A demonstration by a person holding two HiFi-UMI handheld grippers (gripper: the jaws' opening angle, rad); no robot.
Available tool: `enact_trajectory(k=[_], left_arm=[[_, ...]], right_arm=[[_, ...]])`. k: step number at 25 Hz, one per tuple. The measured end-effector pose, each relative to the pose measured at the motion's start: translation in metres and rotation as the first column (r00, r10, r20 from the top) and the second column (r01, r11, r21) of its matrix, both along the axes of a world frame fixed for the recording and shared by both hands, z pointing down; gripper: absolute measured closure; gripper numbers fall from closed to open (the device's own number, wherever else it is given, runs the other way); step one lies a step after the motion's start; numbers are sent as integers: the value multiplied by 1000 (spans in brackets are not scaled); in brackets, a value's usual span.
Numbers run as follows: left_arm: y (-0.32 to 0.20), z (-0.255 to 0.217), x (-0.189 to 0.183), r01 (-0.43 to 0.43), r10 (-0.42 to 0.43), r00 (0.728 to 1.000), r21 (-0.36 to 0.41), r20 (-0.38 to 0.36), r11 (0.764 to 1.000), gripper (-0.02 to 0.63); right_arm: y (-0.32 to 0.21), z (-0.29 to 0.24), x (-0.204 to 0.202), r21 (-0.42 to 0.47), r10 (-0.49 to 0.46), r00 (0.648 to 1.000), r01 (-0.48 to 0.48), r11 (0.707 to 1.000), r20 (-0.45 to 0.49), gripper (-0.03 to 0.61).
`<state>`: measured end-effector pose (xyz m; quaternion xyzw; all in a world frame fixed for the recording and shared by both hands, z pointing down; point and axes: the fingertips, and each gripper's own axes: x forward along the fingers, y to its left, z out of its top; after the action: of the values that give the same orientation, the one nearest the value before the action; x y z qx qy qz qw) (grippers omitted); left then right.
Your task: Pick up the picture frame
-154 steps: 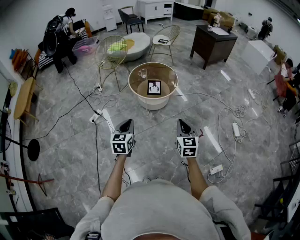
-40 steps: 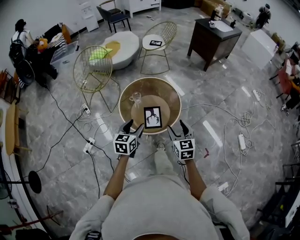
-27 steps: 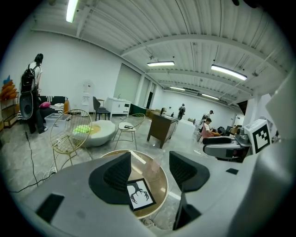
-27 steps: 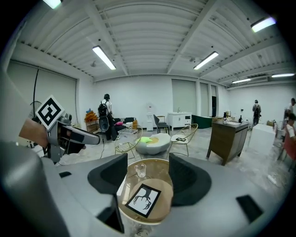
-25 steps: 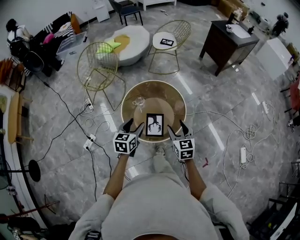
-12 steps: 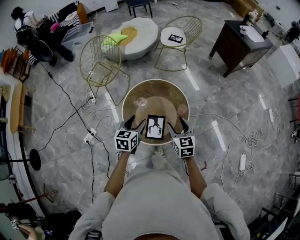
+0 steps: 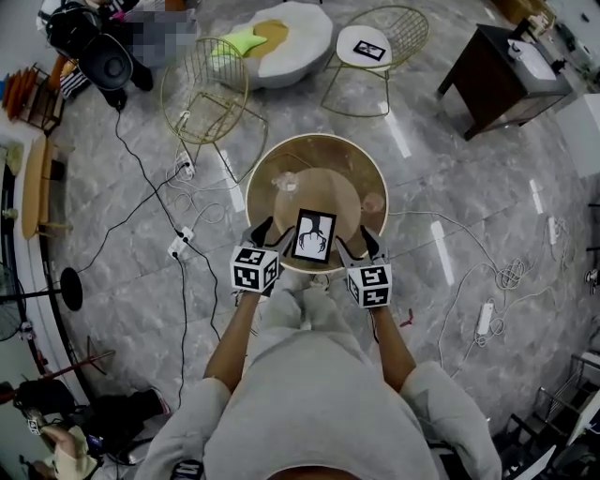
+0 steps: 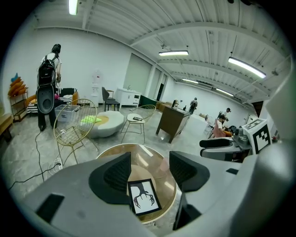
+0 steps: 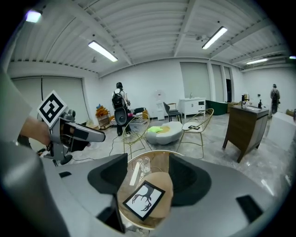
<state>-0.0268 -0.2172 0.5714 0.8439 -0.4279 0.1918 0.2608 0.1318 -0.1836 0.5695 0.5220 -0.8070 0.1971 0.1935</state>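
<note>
The picture frame (image 7: 314,234), black-edged with a dark antler print on white, lies flat on a round glass table (image 7: 272,159) near its front rim. My left gripper (image 7: 270,236) hovers open just left of the frame's lower corner. To the frame's right my right gripper (image 7: 356,244) is open too, so the two flank it. In the left gripper view the frame (image 8: 144,196) shows low between the open jaws (image 8: 149,169). The right gripper view has the frame (image 9: 143,200) below its open jaws (image 9: 148,172). Nothing is held.
A clear drinking glass (image 7: 286,183) stands on the table behind the frame. Two gold wire chairs (image 7: 202,89) (image 7: 375,47), a white pouffe (image 7: 281,28) and a dark wooden desk (image 7: 511,80) stand beyond. Cables and power strips (image 7: 178,246) trail over the marble floor.
The person has walked up to the table. Both grippers have closed in from well short of it and now sit on either side of the frame's near end.
</note>
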Motion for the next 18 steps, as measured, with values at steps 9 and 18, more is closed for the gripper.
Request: enact_trajectory(k=[9, 18], left_arm=[[10, 29, 7, -20, 21, 1000, -65, 19, 998, 360], [1, 59, 9, -49, 50, 999, -102, 8, 994, 360]], right_arm=[[7, 30, -2, -67, -8, 1000, 9, 998, 12, 311], [4, 59, -2, -105, 31, 999, -29, 994, 9, 313]])
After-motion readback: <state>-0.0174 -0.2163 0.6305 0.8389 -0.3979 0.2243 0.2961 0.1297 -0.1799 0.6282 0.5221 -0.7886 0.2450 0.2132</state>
